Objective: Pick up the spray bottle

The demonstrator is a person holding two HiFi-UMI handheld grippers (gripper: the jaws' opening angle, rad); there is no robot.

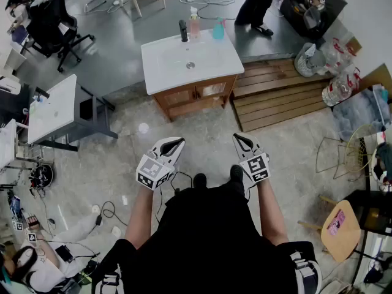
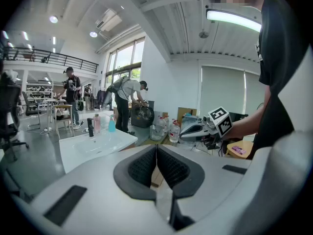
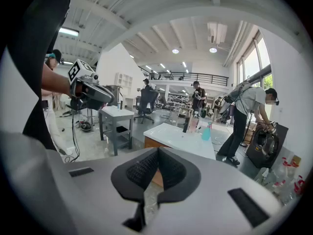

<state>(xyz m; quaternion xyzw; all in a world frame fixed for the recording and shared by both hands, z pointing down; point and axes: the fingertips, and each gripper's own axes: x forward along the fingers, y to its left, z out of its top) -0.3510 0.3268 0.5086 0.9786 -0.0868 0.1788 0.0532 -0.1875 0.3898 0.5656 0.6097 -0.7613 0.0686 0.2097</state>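
The teal spray bottle (image 1: pixel 218 29) stands at the back right of a white sink top (image 1: pixel 208 63), beside a pink bottle (image 1: pixel 195 26) and a black faucet (image 1: pixel 183 30). I stand well back from the sink. My left gripper (image 1: pixel 176 144) and right gripper (image 1: pixel 238 139) are held side by side at waist height, pointing toward it, both shut and empty. In the left gripper view the spray bottle (image 2: pixel 112 125) is far ahead at the left, and its jaws (image 2: pixel 156 151) meet. In the right gripper view the spray bottle (image 3: pixel 206 132) is far beyond the closed jaws (image 3: pixel 158 153).
The sink sits on a wooden cabinet (image 1: pixel 196 97). A wooden pallet (image 1: pixel 275 94) lies to its right, with water bottles (image 1: pixel 334 72) beyond. A grey desk (image 1: pixel 55 109) stands at the left, an office chair (image 1: pixel 58 20) behind it. A person (image 1: pixel 257 2) bends over behind the sink. Cables trail on the floor (image 1: pixel 107 213).
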